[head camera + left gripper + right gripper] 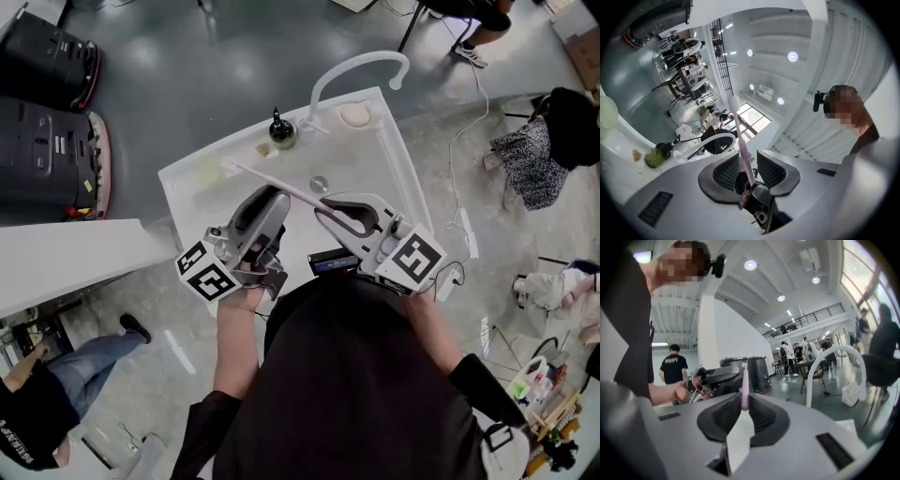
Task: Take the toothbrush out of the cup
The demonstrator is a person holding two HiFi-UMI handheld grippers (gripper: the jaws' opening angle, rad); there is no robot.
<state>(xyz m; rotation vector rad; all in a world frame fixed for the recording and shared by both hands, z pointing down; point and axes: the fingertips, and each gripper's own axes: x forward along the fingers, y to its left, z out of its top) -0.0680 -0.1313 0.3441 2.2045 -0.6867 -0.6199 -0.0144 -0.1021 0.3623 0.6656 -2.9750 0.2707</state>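
Note:
A long pale pink toothbrush (251,174) hangs in the air over the white table (375,159), slanting from its head at the upper left down to the right. My right gripper (321,206) is shut on its handle end; in the right gripper view the handle (744,385) stands pinched between the pads. My left gripper (274,194) sits just left of it, around the same stick. In the left gripper view the toothbrush (740,136) runs up through the gap, and the jaws of that gripper (749,168) stand apart from it on both sides. A small clear round cup (319,184) rests on the table beneath.
A white curved faucet (361,66) arches over the table's far end, with a soap bar (354,114) and a green item with a dark bottle (280,131) beside it. Black machines (47,112) stand at left. People stand and sit around the room.

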